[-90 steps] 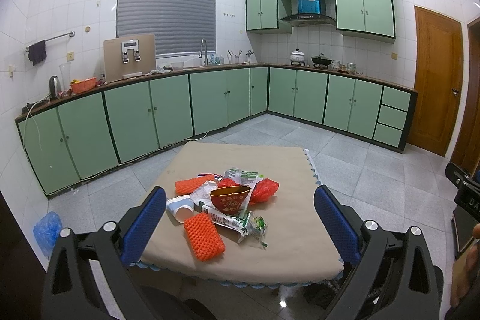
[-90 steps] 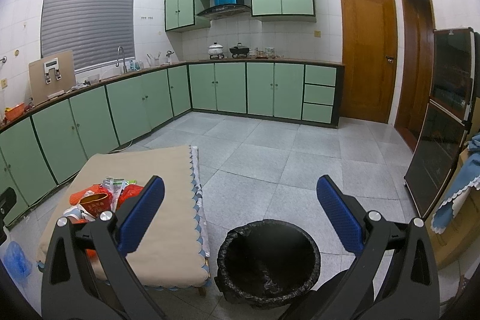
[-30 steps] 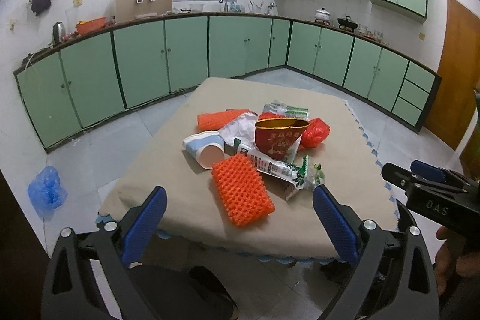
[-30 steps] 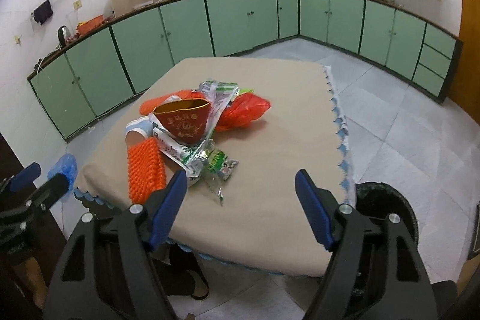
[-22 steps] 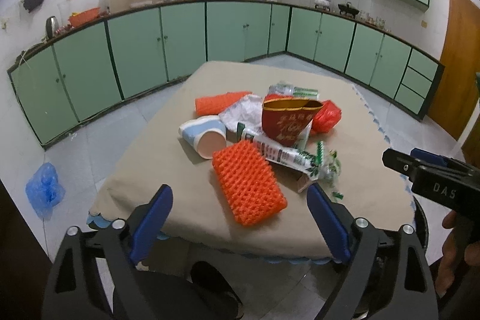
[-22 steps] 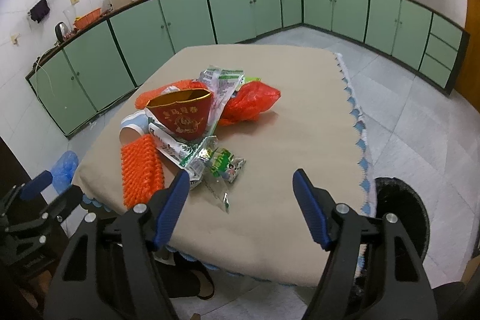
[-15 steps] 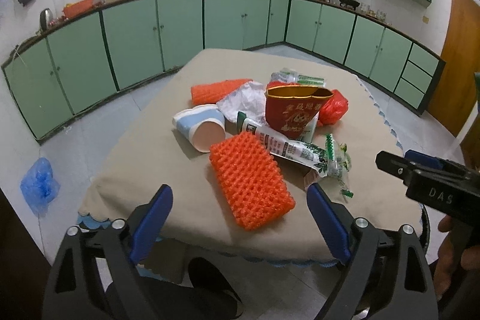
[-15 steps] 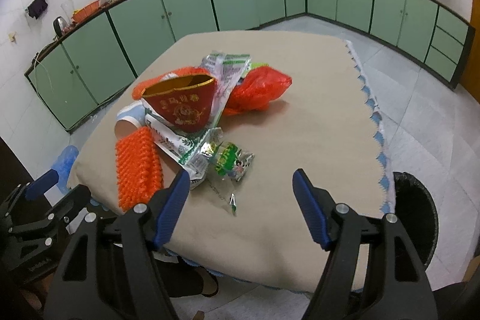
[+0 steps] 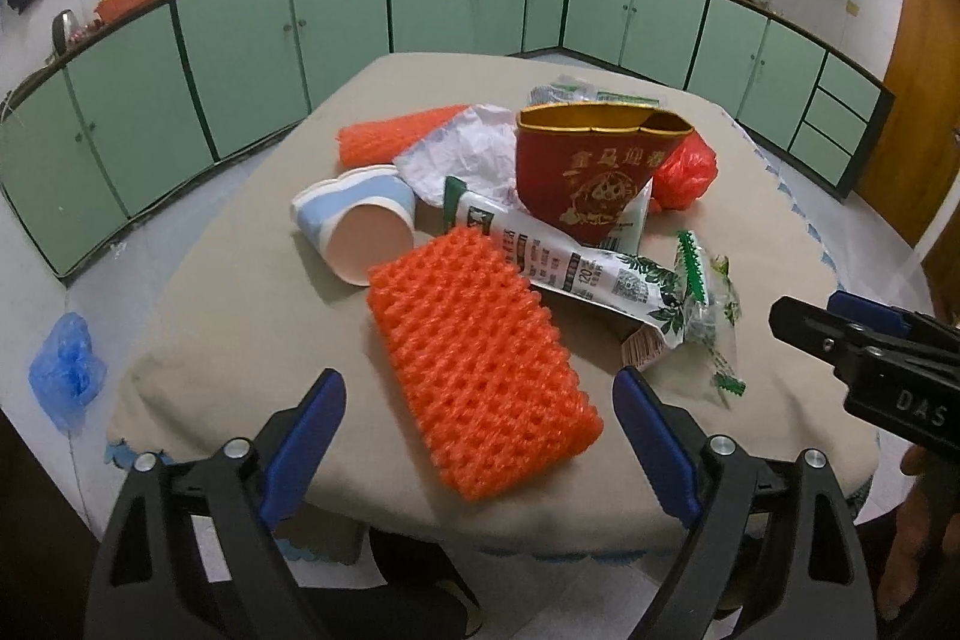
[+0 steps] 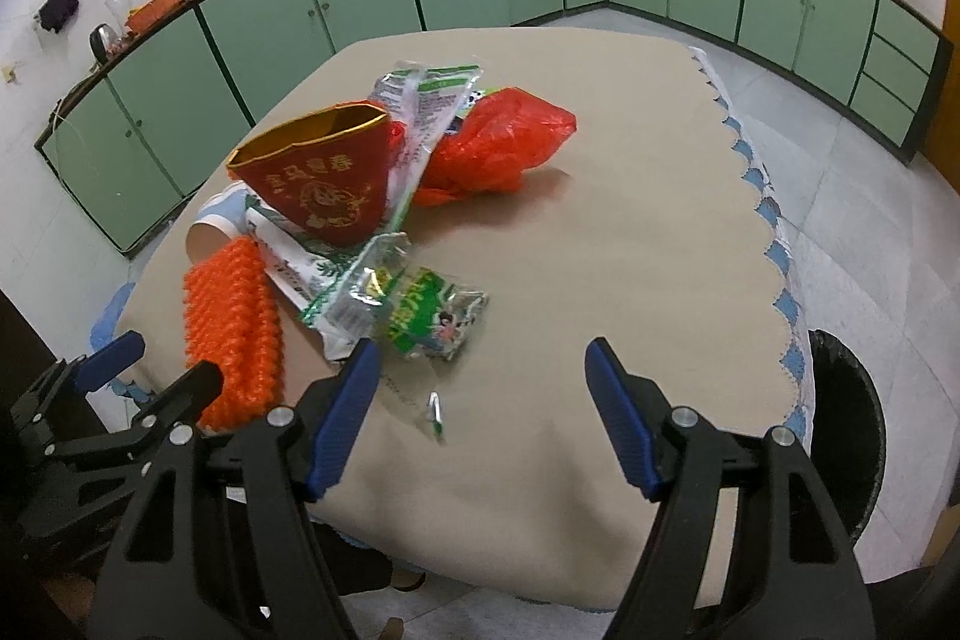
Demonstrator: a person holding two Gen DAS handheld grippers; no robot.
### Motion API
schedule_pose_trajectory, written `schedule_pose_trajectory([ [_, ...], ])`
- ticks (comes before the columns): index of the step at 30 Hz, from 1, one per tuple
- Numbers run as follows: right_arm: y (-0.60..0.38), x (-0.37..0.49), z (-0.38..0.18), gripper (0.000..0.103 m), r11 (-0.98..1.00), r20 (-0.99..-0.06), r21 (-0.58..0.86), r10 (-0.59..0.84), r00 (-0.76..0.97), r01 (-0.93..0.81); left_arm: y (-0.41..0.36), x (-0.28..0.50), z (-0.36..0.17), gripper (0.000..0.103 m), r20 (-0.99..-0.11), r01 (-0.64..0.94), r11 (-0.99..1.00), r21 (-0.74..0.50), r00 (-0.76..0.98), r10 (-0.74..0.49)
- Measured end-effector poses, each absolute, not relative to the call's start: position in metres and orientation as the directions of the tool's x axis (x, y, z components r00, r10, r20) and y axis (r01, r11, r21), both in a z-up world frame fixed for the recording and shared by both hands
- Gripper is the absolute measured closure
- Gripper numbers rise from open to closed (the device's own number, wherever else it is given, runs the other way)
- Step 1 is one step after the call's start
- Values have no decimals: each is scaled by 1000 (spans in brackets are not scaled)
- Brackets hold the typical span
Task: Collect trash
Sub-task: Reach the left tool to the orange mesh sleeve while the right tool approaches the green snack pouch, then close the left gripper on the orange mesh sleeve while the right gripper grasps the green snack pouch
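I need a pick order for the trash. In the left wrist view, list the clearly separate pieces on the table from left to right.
Tipped blue-and-white paper cup → flat orange foam net sleeve → dark red paper box with gold rim → crumpled red plastic bag → small green-and-clear snack wrapper.

Cloth-covered table point(image 9: 252, 316), foam net point(image 9: 480, 370), wrappers point(image 10: 420, 310)
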State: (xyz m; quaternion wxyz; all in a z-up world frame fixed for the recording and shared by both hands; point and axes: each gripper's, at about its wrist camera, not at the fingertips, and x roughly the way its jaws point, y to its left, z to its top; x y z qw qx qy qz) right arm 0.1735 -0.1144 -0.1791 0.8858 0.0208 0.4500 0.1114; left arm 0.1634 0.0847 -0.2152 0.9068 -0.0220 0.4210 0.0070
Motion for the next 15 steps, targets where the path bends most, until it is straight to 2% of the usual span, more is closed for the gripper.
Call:
schedule_pose_trajectory([
  [3, -115, 175, -182, 33, 975, -795, 138, 215, 567, -176, 81, 172, -226, 15, -777, -18, 1000, -23, 629, -7],
  [4, -114, 176, -183, 33, 975, -796, 137, 215, 565, -177, 80, 175, -230, 19, -784, -14, 1000, -19, 621, -7],
  [5, -113, 176, -183, 33, 975, -797, 136, 214, 564, -178, 80, 179, -236, 23, -796, -5, 1000, -16, 605, -10],
  [6, -112, 176, -183, 33, 975, -798, 134, 213, 564, -179, 81, 182, -243, 32, -809, 2, 1000, -20, 587, -17],
  [8, -110, 177, -183, 33, 974, -798, 132, 214, 564, -182, 86, 184, -246, 37, -809, 7, 999, -34, 587, -32],
  [12, -102, 177, -183, 33, 972, -798, 131, 220, 562, -193, 91, 182, -237, 71, -787, 33, 997, -64, 613, -71],
  [15, -94, 177, -182, 33, 970, -795, 131, 226, 562, -204, 95, 180, -230, 79, -766, 35, 996, -81, 637, -85],
])
